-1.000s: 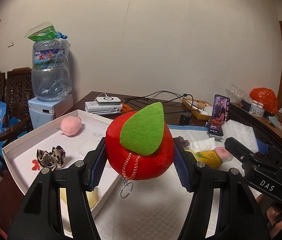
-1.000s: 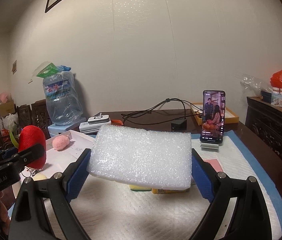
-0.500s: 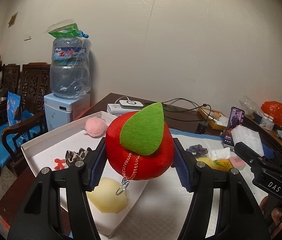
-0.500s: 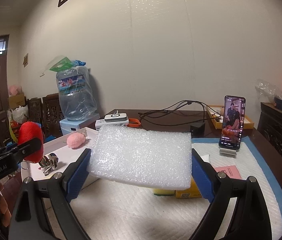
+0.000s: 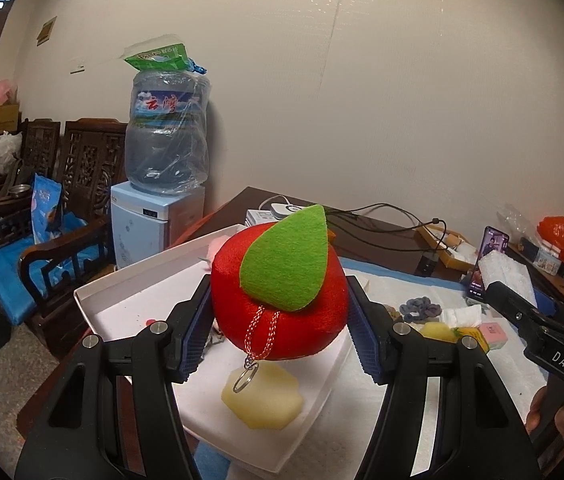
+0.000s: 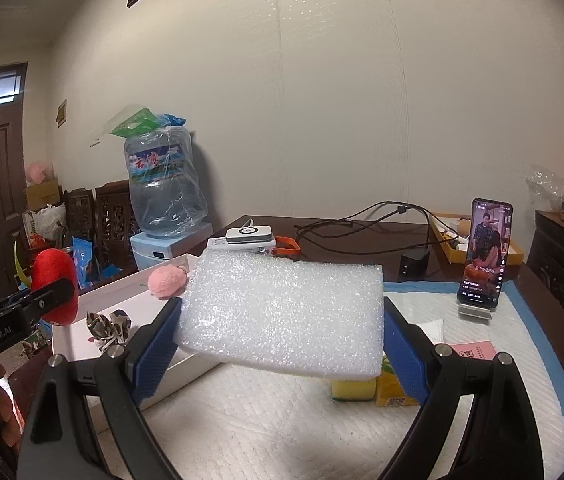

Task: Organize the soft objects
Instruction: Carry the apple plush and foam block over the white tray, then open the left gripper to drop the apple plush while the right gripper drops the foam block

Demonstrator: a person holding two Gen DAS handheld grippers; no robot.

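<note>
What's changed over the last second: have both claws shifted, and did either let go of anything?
Both claws swung left toward the white tray. The left claw now hangs the red plush apple above the yellow sponge piece in the tray; the right claw followed with the white foam sheet. Nothing was released; both grips are unchanged.

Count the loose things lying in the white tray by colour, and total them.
Pink: 1, the pom-pom
Pale yellow: 1, the sponge
Brown-and-white patterned: 1, the fabric bow
Total: 3 in the white tray
</note>
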